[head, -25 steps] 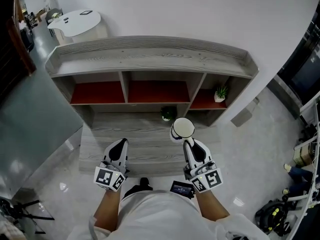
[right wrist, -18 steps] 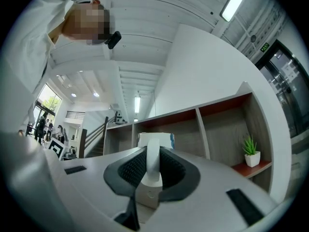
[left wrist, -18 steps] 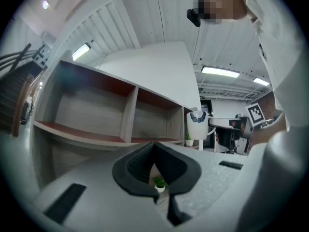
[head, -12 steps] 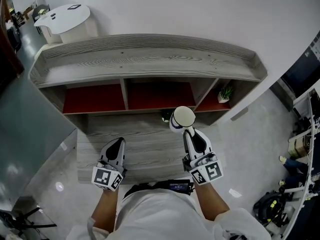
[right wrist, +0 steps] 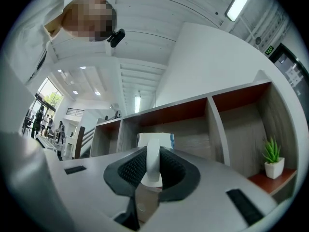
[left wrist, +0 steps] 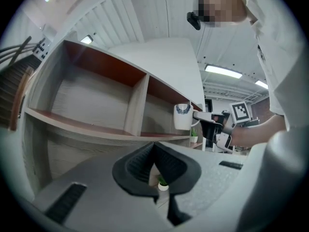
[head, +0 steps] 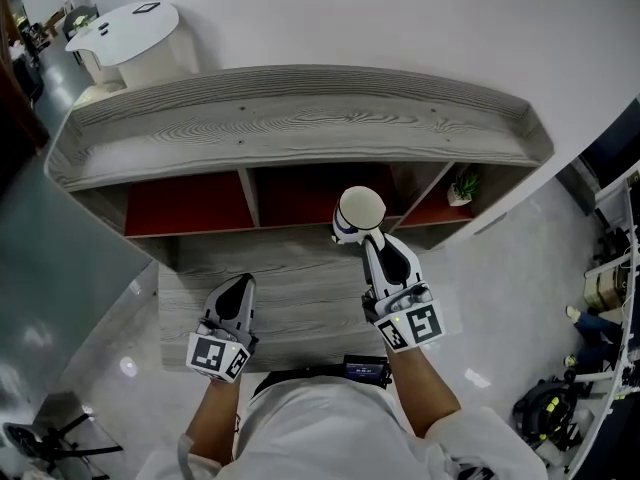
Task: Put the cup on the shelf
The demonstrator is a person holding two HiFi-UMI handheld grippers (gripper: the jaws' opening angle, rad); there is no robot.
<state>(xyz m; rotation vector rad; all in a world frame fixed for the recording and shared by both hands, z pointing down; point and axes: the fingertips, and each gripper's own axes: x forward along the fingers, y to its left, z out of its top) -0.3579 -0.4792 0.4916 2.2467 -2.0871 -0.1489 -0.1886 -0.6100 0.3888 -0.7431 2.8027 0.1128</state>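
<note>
Left gripper [head: 240, 288] hovers over the low grey step [head: 190, 293] in front of the shelf unit [head: 300, 118]. In the left gripper view its jaws are pressed together with nothing between them [left wrist: 154, 148]. It sits almost where it was half a second ago.

Change from the earlier frame: the right gripper [head: 364, 244] has moved up and forward. The white cup [head: 360, 210] now shows against the dark opening of the middle compartment [head: 300, 190] rather than over the step. The small potted plant on the step, seen in the head view before, is now covered there by the cup; it shows only below the left jaws [left wrist: 163, 184].

Right gripper state: in the right gripper view the jaws [right wrist: 153, 166] are closed on the cup's handle, which stands upright between the pads. The cup body [right wrist: 154, 140] lies just beyond them. From the left gripper view the cup [left wrist: 182, 116] is upright, carries a blue print, and hangs in the air in front of the shelf board, resting on nothing.

Compartments: three, each with a red lining. The right compartment [head: 425, 213] holds a green plant in a white pot [head: 462, 186] [right wrist: 273, 159].
</note>
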